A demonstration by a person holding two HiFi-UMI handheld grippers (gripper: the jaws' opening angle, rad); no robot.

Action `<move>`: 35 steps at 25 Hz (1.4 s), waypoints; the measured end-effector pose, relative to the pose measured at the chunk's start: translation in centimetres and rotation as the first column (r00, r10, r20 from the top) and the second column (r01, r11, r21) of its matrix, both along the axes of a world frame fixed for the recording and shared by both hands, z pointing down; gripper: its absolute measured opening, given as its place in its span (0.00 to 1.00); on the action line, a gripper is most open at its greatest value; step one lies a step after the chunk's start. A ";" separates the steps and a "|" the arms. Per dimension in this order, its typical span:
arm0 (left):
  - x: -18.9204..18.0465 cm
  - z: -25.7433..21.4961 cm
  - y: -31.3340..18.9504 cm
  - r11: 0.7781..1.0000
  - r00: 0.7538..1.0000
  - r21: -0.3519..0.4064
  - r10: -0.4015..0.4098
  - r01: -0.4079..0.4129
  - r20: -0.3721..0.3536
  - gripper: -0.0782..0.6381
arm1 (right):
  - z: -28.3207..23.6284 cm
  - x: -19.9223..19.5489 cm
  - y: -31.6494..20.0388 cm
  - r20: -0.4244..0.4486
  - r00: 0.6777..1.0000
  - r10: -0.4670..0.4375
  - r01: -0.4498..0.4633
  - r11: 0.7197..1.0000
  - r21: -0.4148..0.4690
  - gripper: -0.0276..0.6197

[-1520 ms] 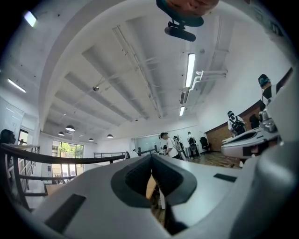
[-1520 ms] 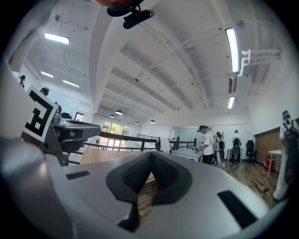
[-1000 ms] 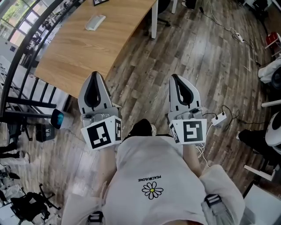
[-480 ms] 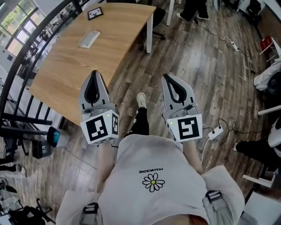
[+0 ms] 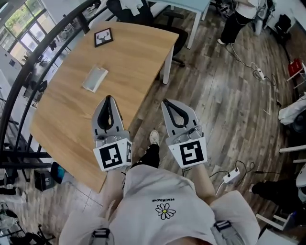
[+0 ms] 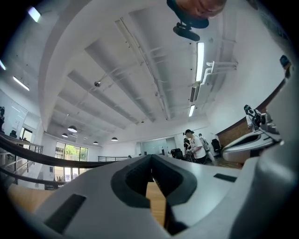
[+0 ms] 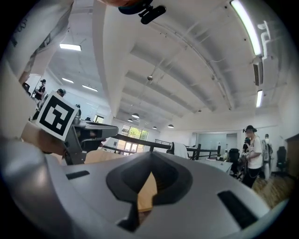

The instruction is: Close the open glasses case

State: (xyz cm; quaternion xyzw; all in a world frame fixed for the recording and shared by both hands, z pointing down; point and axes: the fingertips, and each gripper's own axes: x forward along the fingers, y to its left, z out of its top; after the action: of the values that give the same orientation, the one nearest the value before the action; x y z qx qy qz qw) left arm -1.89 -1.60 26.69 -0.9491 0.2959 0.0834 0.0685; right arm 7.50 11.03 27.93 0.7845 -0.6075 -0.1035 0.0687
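A light grey glasses case (image 5: pixel 95 78) lies flat on the wooden table (image 5: pixel 67 119) in the head view; it is too small to tell how its lid stands. My left gripper (image 5: pixel 109 99) (image 6: pixel 150 156) hovers over the table's near part, a short way this side of the case, jaws shut and empty. My right gripper (image 5: pixel 167 102) (image 7: pixel 150 153) is held beside it over the floor, just off the table's right edge, also shut with nothing in it. Both point ahead, roughly level.
A small framed picture (image 5: pixel 103 37) stands at the table's far end. A black railing (image 5: pixel 28 72) curves along the left. An office chair (image 5: pixel 129 12) sits beyond the table, a person (image 5: pixel 239 19) stands at the back right, and a power strip (image 5: pixel 230 176) lies on the floor.
The person has walked towards the table, carrying both shut grippers forward. The left one now hangs over the tabletop, and the case is much nearer.
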 end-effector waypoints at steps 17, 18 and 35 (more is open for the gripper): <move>17.6 -1.7 -12.7 0.996 0.997 -0.057 -0.069 0.066 -0.045 0.13 | -2.0 18.1 -14.5 0.157 0.987 0.015 -0.033 0.993 0.116 0.05; 18.1 -1.7 -12.8 0.995 0.996 -0.060 -0.077 0.074 -0.046 0.13 | -2.0 18.7 -15.0 0.159 0.987 -0.005 -0.014 0.993 0.114 0.05; 18.0 -1.7 -17.3 0.961 0.961 -0.046 -0.271 0.273 0.047 0.13 | -2.1 18.2 -22.0 0.120 0.960 -0.253 0.245 0.967 0.072 0.05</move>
State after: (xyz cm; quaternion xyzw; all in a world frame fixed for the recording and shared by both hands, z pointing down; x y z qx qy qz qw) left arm 16.08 -18.88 24.95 -0.9024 0.4241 0.0462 0.0607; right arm 25.70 -10.98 25.85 0.7085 -0.7014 -0.0777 -0.0062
